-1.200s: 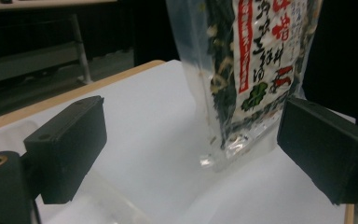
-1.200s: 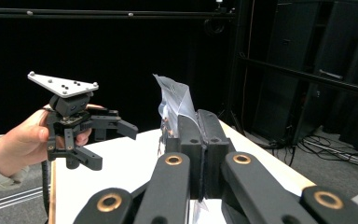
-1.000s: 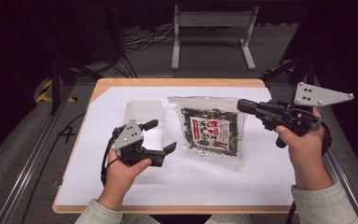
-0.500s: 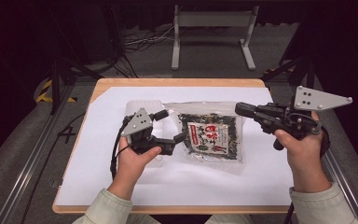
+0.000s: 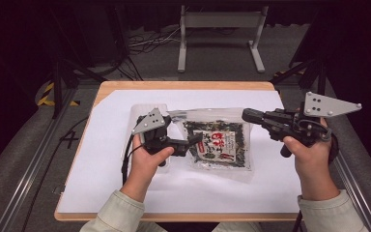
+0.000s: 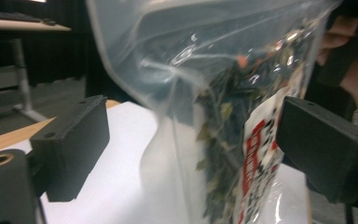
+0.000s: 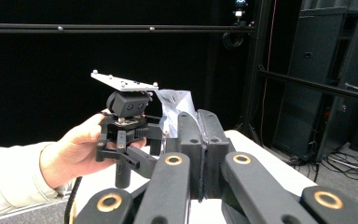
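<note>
Two grippers over one clear bag of dried greens [image 5: 217, 145], flat mid-table. Left gripper [image 6: 191, 140]: jaws spread, astride bag's near edge. Right gripper [image 5: 251, 116]: jaws pressed together, empty, aloft. Likely light, limp, slick; best pinched at empty film margin.

The person wears pale, cream-coloured long sleeves [image 5: 319, 212] ending at the wrist. The left black two-jaw gripper [image 5: 192, 142] carries a grey three-cornered plate [image 5: 150, 121] dotted with small screw holes behind its jaws, and a black cable [image 5: 124, 157] trails from its rear. Its jaws are blocky, matt black pads. The right black gripper [image 5: 248, 115] bears a larger grey plate [image 5: 329, 104]; brass-coloured bushings [image 7: 173, 160] sit at its linkage pivots below the jaws. A dark strap seems to circle the right wrist.
</note>
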Demonstrator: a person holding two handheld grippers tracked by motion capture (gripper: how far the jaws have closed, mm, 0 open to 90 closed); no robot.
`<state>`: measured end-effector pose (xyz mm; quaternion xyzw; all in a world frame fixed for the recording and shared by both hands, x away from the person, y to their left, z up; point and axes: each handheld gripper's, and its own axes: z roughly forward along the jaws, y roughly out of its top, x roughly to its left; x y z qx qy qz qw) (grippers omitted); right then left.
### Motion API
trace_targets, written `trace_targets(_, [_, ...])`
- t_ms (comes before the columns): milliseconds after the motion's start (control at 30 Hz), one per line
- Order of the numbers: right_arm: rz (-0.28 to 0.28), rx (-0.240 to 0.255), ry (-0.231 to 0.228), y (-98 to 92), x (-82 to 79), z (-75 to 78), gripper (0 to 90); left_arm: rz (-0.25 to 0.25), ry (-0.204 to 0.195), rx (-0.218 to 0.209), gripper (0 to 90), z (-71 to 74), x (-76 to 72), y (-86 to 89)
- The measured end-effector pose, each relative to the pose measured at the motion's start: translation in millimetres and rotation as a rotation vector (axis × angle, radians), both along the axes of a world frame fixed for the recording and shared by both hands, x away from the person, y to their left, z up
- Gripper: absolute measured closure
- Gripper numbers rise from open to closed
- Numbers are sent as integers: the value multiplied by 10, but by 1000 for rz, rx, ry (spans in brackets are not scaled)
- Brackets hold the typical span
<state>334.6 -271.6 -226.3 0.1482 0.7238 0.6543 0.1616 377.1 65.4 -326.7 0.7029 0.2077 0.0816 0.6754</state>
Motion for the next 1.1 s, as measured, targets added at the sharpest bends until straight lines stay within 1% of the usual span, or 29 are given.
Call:
trace_targets(33, [0, 4, 0, -3, 0, -7, 900, -12, 0, -3, 126, 1, -3, -4])
trace_targets(67, [0, 6, 1, -6, 0, -12, 900, -12, 0, -3, 150, 1, -3, -4])
trace_targets(133, [2, 12, 1, -9, 1, -24, 900, -45, -16, -19, 198, 6, -12, -22])
trace_targets(167, [4, 13, 2, -10, 0, -29, 900, -48, -24, -17, 231, 7, -17, -26])
trace_targets(233, [4, 14, -1, -10, 0, -37, 900, -64, -40, -11, 319, 9, -30, -39])
trace_targets(267, [4, 15, 0, -9, 1, -41, 900, -63, -48, -4, 357, 13, -39, -45])
trace_targets(300, [2, 14, -1, -10, 3, -44, 900, -72, -53, -6, 381, 18, -47, -48])
trace_targets(333, [1, 14, -1, -11, 6, -46, 900, -91, -58, -13, 434, 26, -55, -44])
trace_targets(367, [1, 14, -1, -11, 6, -46, 900, -91, -58, -13, 493, 26, -55, -44])
trace_targets(400, [-1, 14, -1, -13, 9, -50, 900, -101, -53, -13, 493, 33, -66, -41])
trace_targets(433, [-7, 20, -2, -24, 15, -59, 900, -110, -59, -16, 549, 38, -72, -43])
trace_targets(467, [-7, 20, -2, -24, 15, -59, 900, -111, -62, -16, 549, 43, -80, -44])
trace_targets(567, [-11, 33, 5, -57, 30, -77, 900, -132, -64, 7, 604, 62, -100, -36])
trace_targets(600, [-13, 34, 6, -65, 33, -82, 900, -139, -62, 8, 611, 68, -109, -36])
trace_targets(633, [-22, 42, 7, -86, 37, -93, 900, -162, -60, 6, 640, 84, -124, -31])
trace_targets(667, [-30, 47, 4, -99, 39, -96, 900, -162, -60, 6, 655, 84, -124, -31])
trace_targets(700, [-33, 53, 4, -113, 41, -98, 900, -182, -66, 4, 668, 105, -140, -32])
trace_targets(733, [-33, 53, 4, -113, 41, -98, 900, -182, -66, 4, 686, 105, -140, -32])
trace_targets(767, [-39, 58, 3, -127, 44, -101, 900, -200, -63, -3, 686, 116, -150, -35])
trace_targets(800, [-46, 63, 1, -143, 47, -104, 899, -211, -67, -5, 712, 131, -164, -40])
trace_targets(833, [-47, 74, 5, -162, 53, -109, 897, -210, -72, -1, 720, 144, -172, -44])
trace_targets(933, [-53, 81, 6, -186, 57, -123, 890, -218, -69, -1, 730, 166, -175, -45])
trace_targets(1067, [-69, 70, -8, -193, 45, -136, 873, -222, -63, 3, 736, 172, -179, -49])
trace_targets(1100, [-79, 62, -14, -192, 37, -135, 857, -222, -65, 3, 738, 173, -180, -51])
